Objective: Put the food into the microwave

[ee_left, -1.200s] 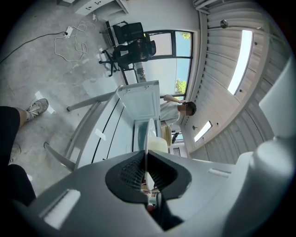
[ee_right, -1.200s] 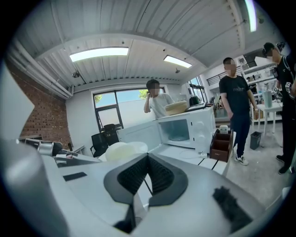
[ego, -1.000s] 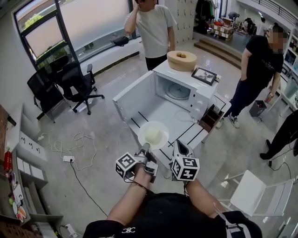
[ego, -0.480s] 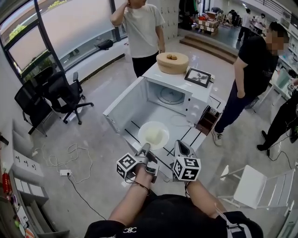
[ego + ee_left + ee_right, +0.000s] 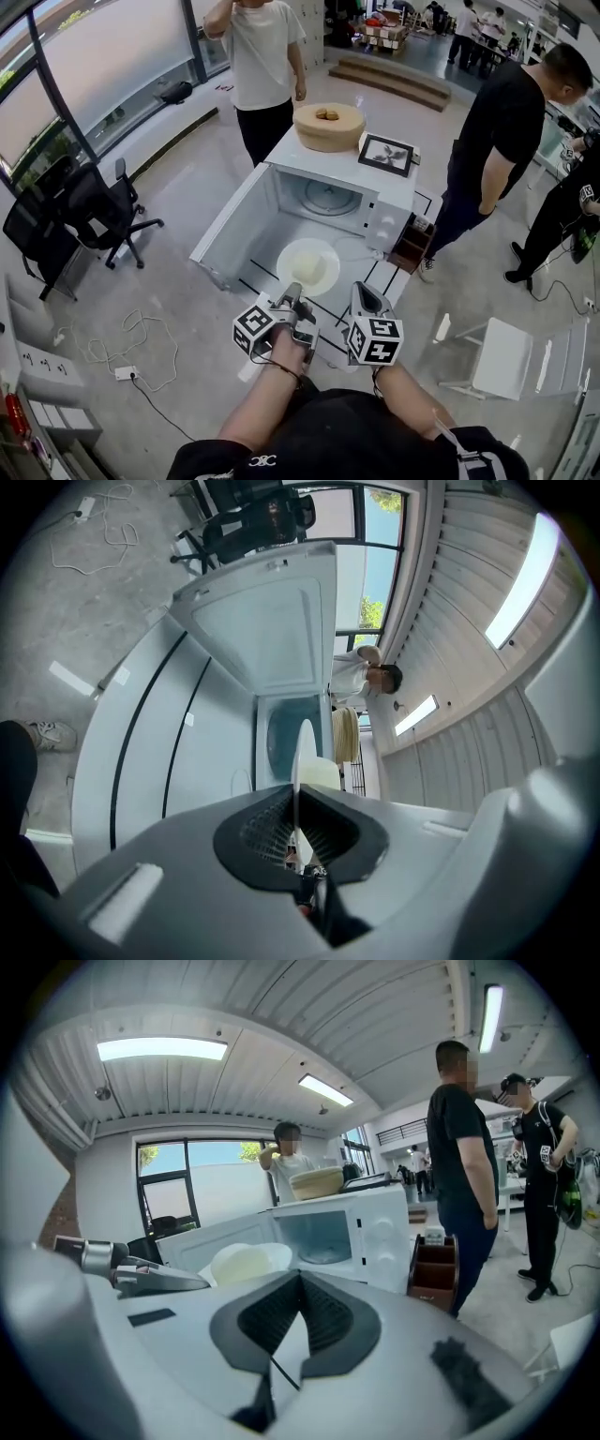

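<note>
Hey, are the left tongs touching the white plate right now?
Touching. The left gripper view shows the left tongs closed on the rim of the plate, which sits edge-on and is pinched between both pads with no gap.

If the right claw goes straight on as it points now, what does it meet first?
Probably the microwave, at its open front; the plate lies left of that line. Depth is unclear.
</note>
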Demonstrator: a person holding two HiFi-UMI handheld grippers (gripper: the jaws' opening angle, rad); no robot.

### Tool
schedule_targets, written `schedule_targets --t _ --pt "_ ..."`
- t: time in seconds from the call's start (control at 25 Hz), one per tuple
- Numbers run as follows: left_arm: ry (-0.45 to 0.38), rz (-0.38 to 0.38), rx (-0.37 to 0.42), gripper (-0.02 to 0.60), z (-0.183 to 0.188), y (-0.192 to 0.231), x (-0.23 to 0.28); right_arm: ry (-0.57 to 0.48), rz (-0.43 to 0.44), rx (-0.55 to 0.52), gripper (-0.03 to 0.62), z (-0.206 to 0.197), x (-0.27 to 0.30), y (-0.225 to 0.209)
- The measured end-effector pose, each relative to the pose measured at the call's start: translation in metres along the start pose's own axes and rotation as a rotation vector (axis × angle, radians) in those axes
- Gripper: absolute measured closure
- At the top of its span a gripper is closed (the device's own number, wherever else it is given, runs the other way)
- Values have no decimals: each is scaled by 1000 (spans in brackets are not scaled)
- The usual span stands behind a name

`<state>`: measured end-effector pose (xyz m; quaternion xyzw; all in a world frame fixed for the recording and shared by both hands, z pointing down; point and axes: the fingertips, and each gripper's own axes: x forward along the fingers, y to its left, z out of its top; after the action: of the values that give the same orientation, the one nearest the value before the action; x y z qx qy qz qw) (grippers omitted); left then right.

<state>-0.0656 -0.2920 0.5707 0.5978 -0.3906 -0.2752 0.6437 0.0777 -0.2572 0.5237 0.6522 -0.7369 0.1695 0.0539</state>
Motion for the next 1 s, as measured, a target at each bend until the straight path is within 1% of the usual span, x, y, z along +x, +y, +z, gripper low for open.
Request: schedule_targets --t 0.28,0.56,0.8,1.0 --pt "95 0 21 568 16 -10 49 -7 -96 1 597 15 21 -11" --pt "199 7 45 568 18 -19 95 -4 -189 29 597 23 42 -27" --pt "244 31 39 568 27 -13 122 7 -223 44 597 23 63 -27" --pt "301 36 40 568 26 -14 147 7 -275 48 597 29 73 -33"
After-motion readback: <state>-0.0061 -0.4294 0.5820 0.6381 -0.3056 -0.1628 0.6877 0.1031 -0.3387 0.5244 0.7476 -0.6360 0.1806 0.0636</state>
